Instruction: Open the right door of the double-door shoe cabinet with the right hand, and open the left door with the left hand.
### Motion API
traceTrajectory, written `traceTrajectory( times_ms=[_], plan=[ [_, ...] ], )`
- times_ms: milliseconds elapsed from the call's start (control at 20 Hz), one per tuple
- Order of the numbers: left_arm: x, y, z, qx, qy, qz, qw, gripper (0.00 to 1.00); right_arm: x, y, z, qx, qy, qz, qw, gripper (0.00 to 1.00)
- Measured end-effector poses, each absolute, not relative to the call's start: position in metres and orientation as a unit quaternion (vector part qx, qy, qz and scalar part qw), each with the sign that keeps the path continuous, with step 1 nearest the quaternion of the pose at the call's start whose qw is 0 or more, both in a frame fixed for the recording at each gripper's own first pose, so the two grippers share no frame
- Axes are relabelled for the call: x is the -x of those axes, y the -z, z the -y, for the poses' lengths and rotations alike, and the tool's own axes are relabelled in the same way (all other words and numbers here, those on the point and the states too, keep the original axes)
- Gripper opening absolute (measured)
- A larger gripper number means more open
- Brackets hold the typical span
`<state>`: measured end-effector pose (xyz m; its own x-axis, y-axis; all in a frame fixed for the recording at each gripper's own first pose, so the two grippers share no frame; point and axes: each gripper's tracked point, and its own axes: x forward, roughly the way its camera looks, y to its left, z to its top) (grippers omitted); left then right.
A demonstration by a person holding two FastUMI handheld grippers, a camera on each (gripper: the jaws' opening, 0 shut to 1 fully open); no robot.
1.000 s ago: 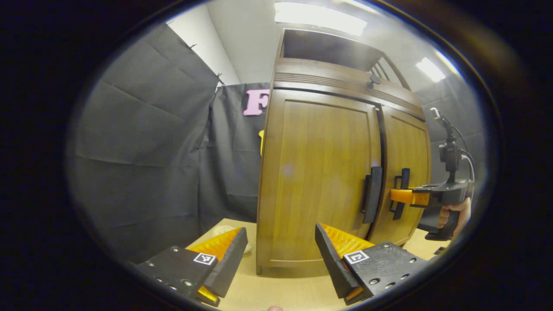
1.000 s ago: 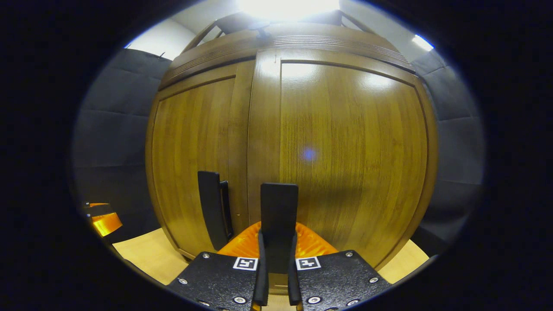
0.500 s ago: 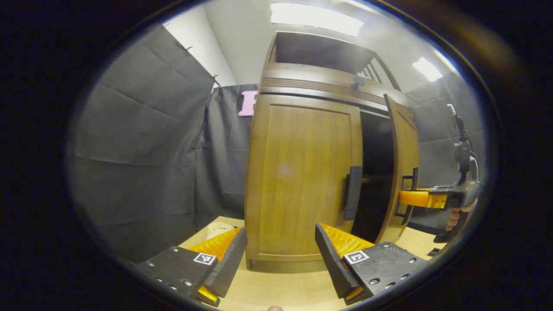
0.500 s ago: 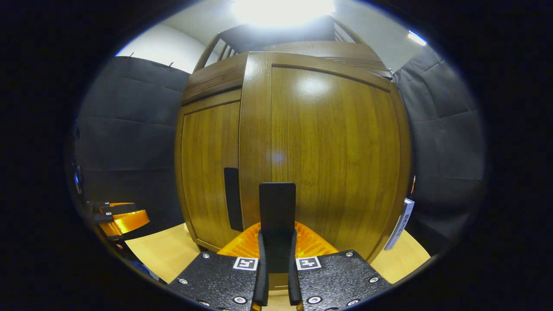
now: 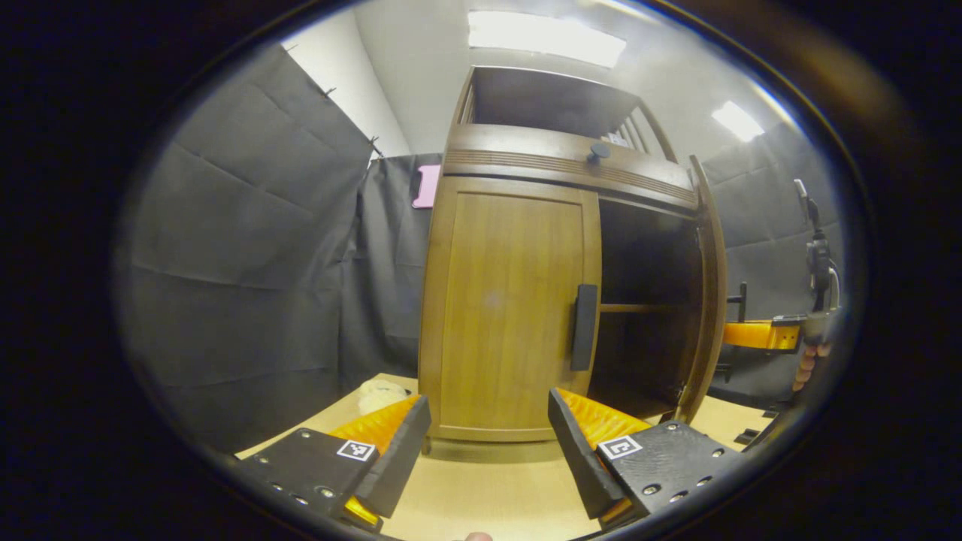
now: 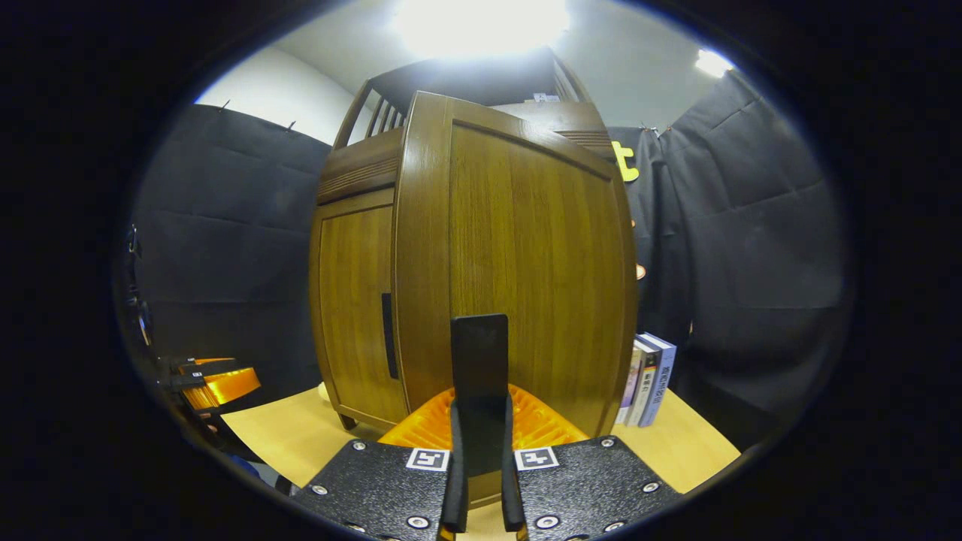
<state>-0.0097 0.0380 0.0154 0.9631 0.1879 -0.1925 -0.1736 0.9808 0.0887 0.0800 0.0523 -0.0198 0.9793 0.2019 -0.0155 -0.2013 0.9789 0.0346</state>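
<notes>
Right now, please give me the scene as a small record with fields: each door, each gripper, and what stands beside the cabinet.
right door: swung wide open, dark inside with a shelf
left door: shut, its handle untouched
right gripper: shut on the right door's handle
left gripper: open, apart from the cabinet, holding nothing
beside cabinet: books standing upright on the table
remaining step: open the left door
</notes>
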Motion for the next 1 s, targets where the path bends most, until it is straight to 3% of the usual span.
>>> traceTrajectory(
  times_ms=[50, 100, 150, 250, 400, 450, 500, 600, 1000],
  plan=[
    [0.011, -0.018, -0.034, -0.035, -0.090, -0.095, 0.991, 0.97, -0.075, 0.019, -0.049, -0.016, -0.095, -0.006, 0.995, 0.18],
    [0.008, -0.020, -0.035, -0.036, -0.087, -0.090, 0.991, 0.84, -0.069, 0.021, -0.043, -0.017, -0.087, -0.001, 0.996, 0.17],
    [0.006, -0.023, -0.033, -0.039, -0.082, -0.086, 0.992, 0.84, -0.067, 0.021, -0.039, -0.019, -0.078, 0.005, 0.997, 0.18],
    [0.002, -0.027, -0.033, -0.050, -0.078, -0.083, 0.992, 0.97, -0.059, 0.022, -0.023, -0.018, -0.061, 0.006, 0.998, 0.18],
    [0.003, -0.028, -0.033, -0.055, -0.071, -0.079, 0.993, 0.84, -0.041, 0.022, 0.008, -0.018, -0.033, 0.012, 0.999, 0.16],
    [0.008, -0.026, -0.031, -0.051, -0.073, -0.077, 0.993, 0.97, -0.038, 0.021, 0.019, -0.016, -0.021, 0.020, 0.999, 0.16],
    [0.009, -0.026, -0.031, -0.045, -0.075, -0.074, 0.993, 0.91, -0.036, 0.020, 0.030, -0.013, -0.009, 0.025, 1.000, 0.17],
    [0.012, -0.022, -0.021, -0.029, -0.061, -0.077, 0.995, 0.88, -0.032, 0.023, 0.050, 0.000, 0.009, 0.028, 1.000, 0.16],
    [0.016, -0.020, -0.017, -0.018, -0.057, -0.093, 0.994, 0.96, -0.020, 0.029, 0.111, -0.001, 0.026, 0.027, 0.999, 0.09]
  ],
)
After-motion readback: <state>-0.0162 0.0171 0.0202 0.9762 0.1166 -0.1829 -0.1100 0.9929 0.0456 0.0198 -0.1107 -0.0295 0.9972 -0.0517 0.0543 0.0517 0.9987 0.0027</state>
